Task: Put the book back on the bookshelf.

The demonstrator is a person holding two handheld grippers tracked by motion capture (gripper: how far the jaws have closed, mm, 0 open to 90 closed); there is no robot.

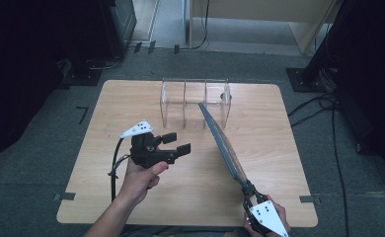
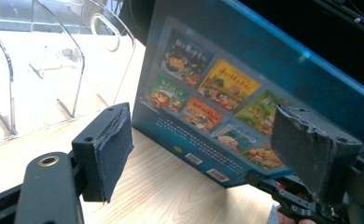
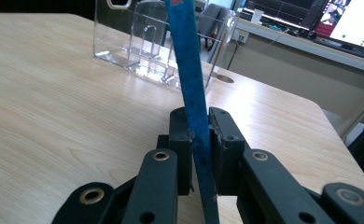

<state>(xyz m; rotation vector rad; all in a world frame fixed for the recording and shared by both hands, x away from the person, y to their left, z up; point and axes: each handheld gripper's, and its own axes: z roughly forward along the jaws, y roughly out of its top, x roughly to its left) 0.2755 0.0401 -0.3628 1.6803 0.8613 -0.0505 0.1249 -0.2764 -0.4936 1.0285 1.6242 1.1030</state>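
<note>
Grey carpet is lying around a light wooden worktop (image 1: 146, 197), and dark stands and cables are standing at the sides.

The right tongs (image 1: 250, 194) are gripping a thin blue book (image 1: 224, 143) at its near end, and their jaws are closed tightly on its edge. In the right gripper view the book (image 3: 189, 79) is rising between the two pads and is leaning a little to one side. The left tongs (image 1: 174, 143) are holding nothing; their jaws are standing wide open, near the book but not touching it. In the left gripper view the back cover (image 2: 208, 98), with small colourful pictures, is facing these tongs.

The far end of the book is reaching to a clear plastic rack (image 1: 195, 101) with upright dividers, at its right compartment. I cannot tell whether this end is already inside or only at the front wall.

My judgement is that the grip is the main risk. The book is long and thin and is being held only at one end, so it may swing, bend or slip out. If the far end is pushing against a divider, the light rack may slide or tip. The open left tongs may also knock the cover.
</note>
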